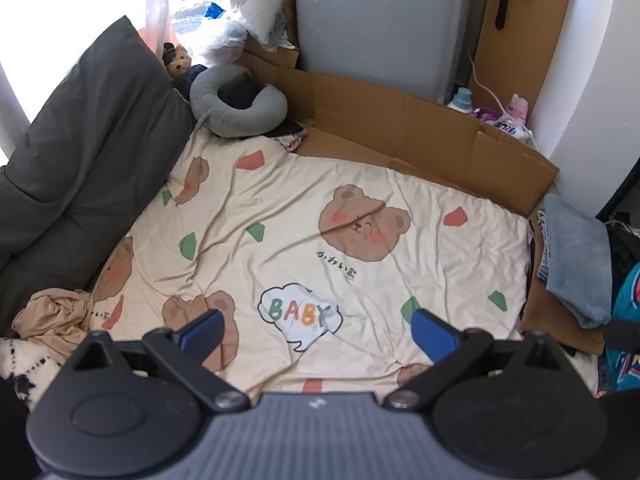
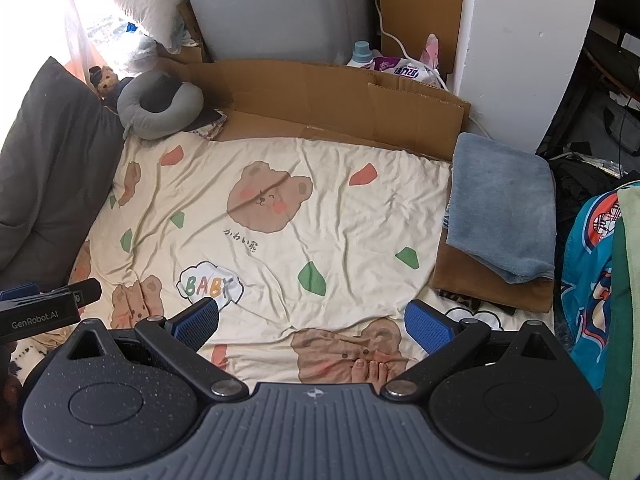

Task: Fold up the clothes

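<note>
My left gripper [image 1: 318,330] is open and empty, held above the near part of a cream bear-print bed sheet [image 1: 320,208]. My right gripper [image 2: 312,324] is open and empty above the same sheet [image 2: 280,200]. A crumpled beige garment [image 1: 56,316] lies at the sheet's near left edge, left of the left gripper. A folded blue-grey cloth [image 2: 504,208] lies on a folded brown cloth [image 2: 480,284] at the right edge of the bed; it also shows in the left wrist view [image 1: 576,256]. The left gripper's body [image 2: 44,308] shows at the left of the right wrist view.
A dark grey cushion [image 1: 80,152] lines the left side. A grey neck pillow [image 1: 236,100] and a small teddy bear [image 1: 178,62] sit at the far left corner. Flat cardboard [image 2: 340,96] stands along the far edge. Teal patterned fabric [image 2: 592,272] hangs at the right. Toes [image 2: 372,370] rest on the sheet.
</note>
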`<state>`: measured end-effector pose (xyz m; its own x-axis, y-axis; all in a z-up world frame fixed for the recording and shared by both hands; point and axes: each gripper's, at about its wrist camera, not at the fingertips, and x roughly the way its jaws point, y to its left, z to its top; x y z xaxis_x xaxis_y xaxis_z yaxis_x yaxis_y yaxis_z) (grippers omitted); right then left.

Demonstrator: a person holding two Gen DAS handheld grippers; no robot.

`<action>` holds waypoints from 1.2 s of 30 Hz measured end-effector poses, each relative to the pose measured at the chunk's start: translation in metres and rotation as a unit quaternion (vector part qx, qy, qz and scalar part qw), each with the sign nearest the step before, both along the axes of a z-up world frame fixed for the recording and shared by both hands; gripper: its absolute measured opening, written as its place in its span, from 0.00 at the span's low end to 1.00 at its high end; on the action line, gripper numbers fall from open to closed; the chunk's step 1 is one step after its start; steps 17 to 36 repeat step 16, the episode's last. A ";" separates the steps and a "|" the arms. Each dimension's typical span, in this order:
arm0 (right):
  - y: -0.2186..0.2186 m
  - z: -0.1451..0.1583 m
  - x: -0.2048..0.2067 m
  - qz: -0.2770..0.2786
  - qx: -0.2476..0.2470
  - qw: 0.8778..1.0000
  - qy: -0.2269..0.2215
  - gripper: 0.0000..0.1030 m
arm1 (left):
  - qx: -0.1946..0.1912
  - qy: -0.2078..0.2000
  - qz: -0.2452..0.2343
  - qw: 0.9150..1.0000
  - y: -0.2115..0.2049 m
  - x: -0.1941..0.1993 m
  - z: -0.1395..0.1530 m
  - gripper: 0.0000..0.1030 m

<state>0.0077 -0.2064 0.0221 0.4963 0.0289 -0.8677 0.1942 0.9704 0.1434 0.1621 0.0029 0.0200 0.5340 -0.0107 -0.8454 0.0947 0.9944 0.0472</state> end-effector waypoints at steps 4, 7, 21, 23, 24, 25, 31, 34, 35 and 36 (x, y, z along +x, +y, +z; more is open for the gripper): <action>0.000 0.000 0.000 0.001 0.000 1.000 0.000 0.99 | 0.001 0.000 0.001 1.000 0.000 0.000 0.000 0.98; -0.001 0.001 -0.001 0.000 0.001 1.000 -0.002 0.99 | 0.003 0.000 0.000 1.000 -0.001 0.000 0.000 0.98; -0.003 0.001 -0.002 -0.002 0.006 1.000 -0.006 0.99 | 0.009 0.000 0.001 1.000 -0.001 -0.001 -0.001 0.98; -0.003 0.001 -0.002 -0.002 0.006 1.000 -0.006 0.99 | 0.009 0.000 0.001 1.000 -0.001 -0.001 -0.001 0.98; -0.003 0.001 -0.002 -0.002 0.006 1.000 -0.006 0.99 | 0.009 0.000 0.001 1.000 -0.001 -0.001 -0.001 0.98; -0.003 0.001 -0.002 -0.002 0.006 1.000 -0.006 0.99 | 0.009 0.000 0.001 1.000 -0.001 -0.001 -0.001 0.98; -0.003 0.001 -0.002 -0.002 0.006 1.000 -0.006 0.99 | 0.009 0.000 0.001 1.000 -0.001 -0.001 -0.001 0.98; -0.003 0.001 -0.002 -0.002 0.006 1.000 -0.006 0.99 | 0.009 0.000 0.001 1.000 -0.001 -0.001 -0.001 0.98; -0.003 0.001 -0.002 -0.002 0.006 1.000 -0.006 0.99 | 0.009 0.000 0.001 1.000 -0.001 -0.001 -0.001 0.98; -0.003 0.001 -0.002 -0.002 0.006 1.000 -0.006 0.99 | 0.009 0.000 0.001 1.000 -0.001 -0.001 -0.001 0.98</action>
